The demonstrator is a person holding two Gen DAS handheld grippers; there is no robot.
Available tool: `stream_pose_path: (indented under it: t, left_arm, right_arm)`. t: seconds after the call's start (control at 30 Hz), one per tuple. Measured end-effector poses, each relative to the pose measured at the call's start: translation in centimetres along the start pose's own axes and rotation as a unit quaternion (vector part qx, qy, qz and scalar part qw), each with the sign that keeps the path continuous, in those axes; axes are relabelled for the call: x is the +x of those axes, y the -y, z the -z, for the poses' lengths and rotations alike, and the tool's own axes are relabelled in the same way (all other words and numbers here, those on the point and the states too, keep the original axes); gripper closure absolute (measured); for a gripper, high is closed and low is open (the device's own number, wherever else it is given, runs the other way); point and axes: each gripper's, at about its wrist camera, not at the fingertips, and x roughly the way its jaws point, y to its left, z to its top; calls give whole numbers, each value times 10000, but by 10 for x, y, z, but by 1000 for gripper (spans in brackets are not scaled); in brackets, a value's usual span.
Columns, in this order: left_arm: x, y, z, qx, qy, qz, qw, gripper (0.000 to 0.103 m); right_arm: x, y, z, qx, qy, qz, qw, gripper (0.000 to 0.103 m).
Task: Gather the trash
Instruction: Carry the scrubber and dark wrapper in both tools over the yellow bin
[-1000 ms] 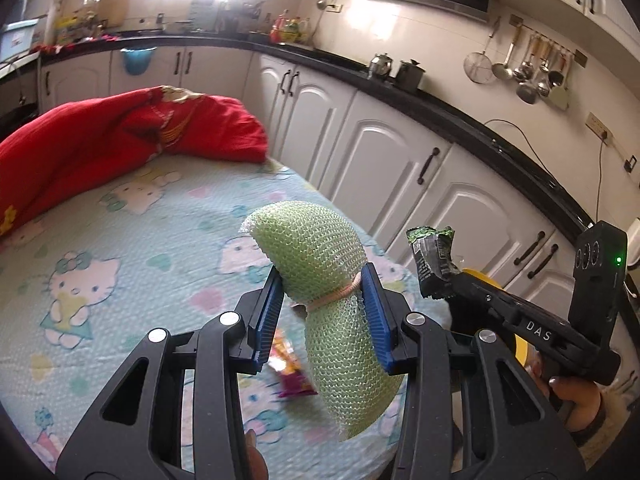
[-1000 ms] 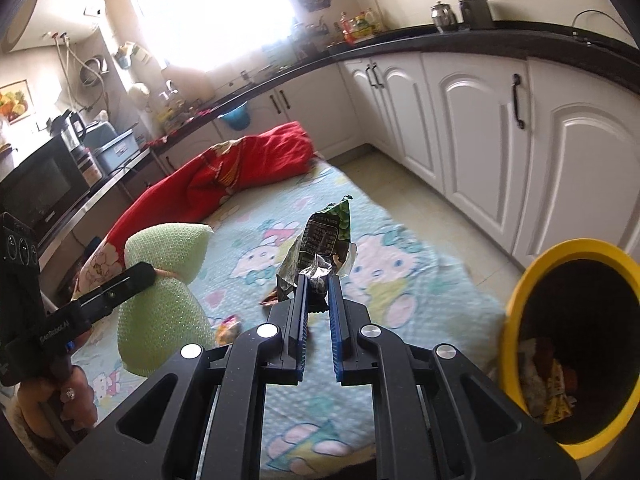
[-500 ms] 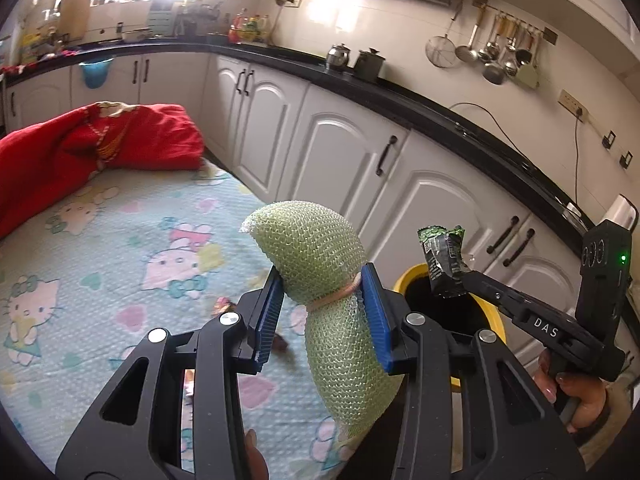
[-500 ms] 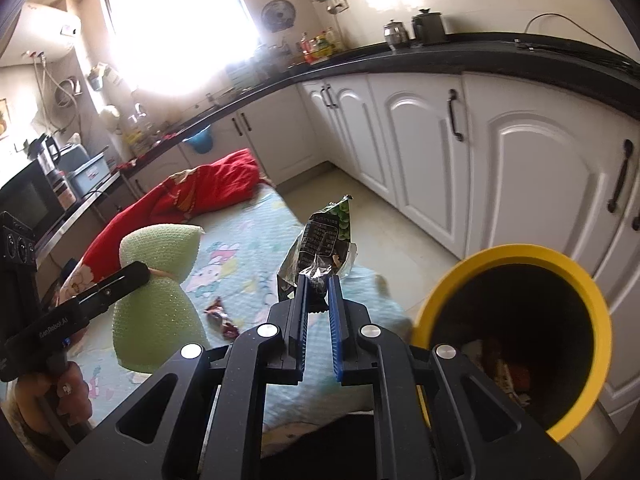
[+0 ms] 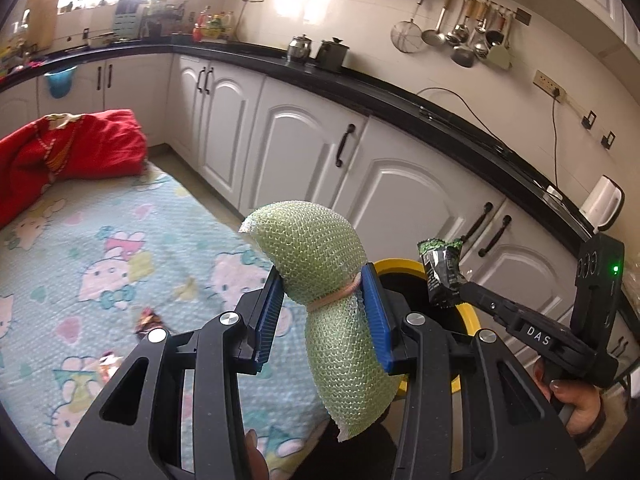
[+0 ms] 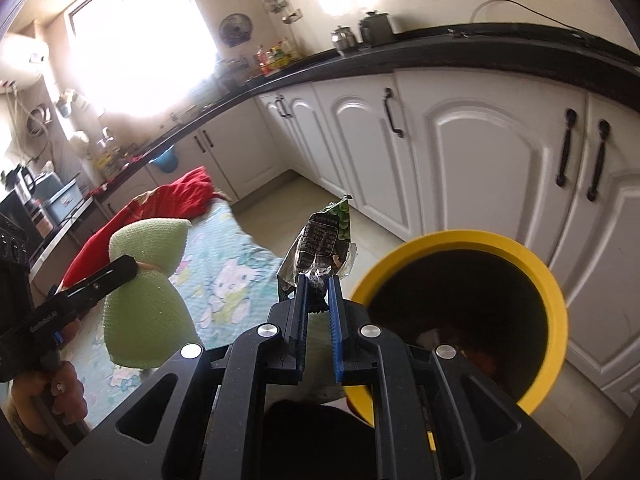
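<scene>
My left gripper [image 5: 320,284] is shut on a green foam net sleeve [image 5: 316,256], pinched at its banded waist; the sleeve [image 6: 148,292] also shows at the left of the right wrist view. My right gripper [image 6: 318,280] is shut on a crumpled dark green snack wrapper [image 6: 324,244], which stands up from the pads. In the left wrist view that wrapper [image 5: 442,272] hangs just over the yellow-rimmed bin [image 5: 470,320]. The bin [image 6: 556,300] sits on the floor to the right of the right gripper, with trash inside. Small wrappers [image 5: 148,320] lie on the patterned mat.
A cartoon-print mat [image 5: 100,248] covers the floor at left, with a red blanket [image 5: 68,148] bunched at its far end. White cabinets [image 5: 400,184] under a black counter [image 5: 460,128] run close behind the bin. A hand [image 5: 576,404] holds the right gripper's handle.
Both grippers have swung right, away from the mat and toward the cabinets, keeping their loads. The yellow bin has come into full view, now close under the right gripper's wrapper.
</scene>
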Motion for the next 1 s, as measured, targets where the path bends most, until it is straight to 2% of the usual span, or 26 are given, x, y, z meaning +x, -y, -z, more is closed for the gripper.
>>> stream_pose_path:
  t: [0.5, 1.0]
  left_arm:
    - [52, 51, 7, 273, -246, 265, 9990, 71]
    - [107, 84, 21, 482, -592, 376, 9964, 70]
  right_arm:
    - [-9, 62, 21, 480, -85, 562, 9972, 93]
    - [5, 101, 51, 894, -610, 841, 9906, 93]
